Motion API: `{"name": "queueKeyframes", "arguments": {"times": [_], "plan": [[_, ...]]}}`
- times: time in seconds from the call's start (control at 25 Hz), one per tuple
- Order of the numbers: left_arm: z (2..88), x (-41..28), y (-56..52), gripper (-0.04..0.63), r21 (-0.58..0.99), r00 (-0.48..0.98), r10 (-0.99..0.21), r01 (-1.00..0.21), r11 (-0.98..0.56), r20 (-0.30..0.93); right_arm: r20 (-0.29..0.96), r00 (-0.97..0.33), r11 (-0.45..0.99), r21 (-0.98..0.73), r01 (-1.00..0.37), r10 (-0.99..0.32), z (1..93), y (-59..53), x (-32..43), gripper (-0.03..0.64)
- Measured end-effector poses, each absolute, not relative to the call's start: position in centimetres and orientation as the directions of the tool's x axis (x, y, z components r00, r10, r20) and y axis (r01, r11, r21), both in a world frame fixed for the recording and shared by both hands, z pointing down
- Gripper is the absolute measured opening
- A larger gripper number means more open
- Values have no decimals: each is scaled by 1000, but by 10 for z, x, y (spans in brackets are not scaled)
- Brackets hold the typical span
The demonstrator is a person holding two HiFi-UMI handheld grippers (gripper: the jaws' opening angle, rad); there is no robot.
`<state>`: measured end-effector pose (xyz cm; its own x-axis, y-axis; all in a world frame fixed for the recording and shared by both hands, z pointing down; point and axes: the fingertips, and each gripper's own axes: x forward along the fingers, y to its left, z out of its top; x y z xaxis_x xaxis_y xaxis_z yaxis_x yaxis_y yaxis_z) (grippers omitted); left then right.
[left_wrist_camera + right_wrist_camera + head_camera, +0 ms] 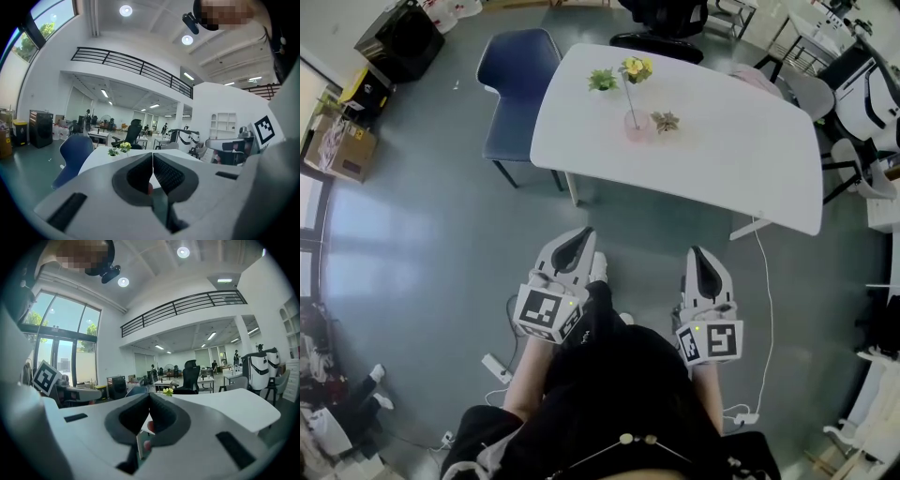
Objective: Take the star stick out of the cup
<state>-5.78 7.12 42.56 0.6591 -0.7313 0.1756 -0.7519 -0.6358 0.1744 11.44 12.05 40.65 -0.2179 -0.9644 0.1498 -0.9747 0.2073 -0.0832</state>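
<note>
A pink cup (635, 127) stands on the white table (741, 159), with a thin stick (629, 97) rising from it toward a yellow top (637, 67). Whether that top is the star, I cannot tell. My left gripper (578, 242) and right gripper (701, 258) hang low by the person's waist, well short of the table, both shut and empty. In the left gripper view the shut gripper (152, 154) points at the table (101, 159). In the right gripper view the shut gripper (149, 396) faces the table (234, 406) and the yellow top (168, 391).
A green plant (602, 81) and a brownish spiky plant (665, 121) flank the cup. A blue chair (517, 89) stands left of the table, a black office chair (661, 23) behind it. A white cable (766, 309) and a power strip (495, 367) lie on the floor.
</note>
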Motion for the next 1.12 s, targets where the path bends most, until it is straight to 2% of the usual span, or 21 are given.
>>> {"name": "queueKeyframes", "arguments": {"times": [0.48,0.6,0.72,0.92,1.12], "plan": [[420,-104,-58,8,180,657,-730,-754,-632,188,319,-237,217,-98,-971,-918,447,-47,93,4],[427,-106,-71,8,198,647,-734,-762,-616,208,362,-275,267,-74,-961,-890,457,-87,92,9],[433,-106,-82,8,207,634,-739,-773,-600,226,403,-313,322,-48,-946,-860,467,-130,89,69],[439,-110,-115,8,207,561,-790,-827,-523,247,484,-341,393,7,-919,-806,502,-204,90,71],[433,-101,-157,8,215,495,-835,-866,-452,241,590,-398,481,-19,-876,-702,551,-262,85,97]]}}
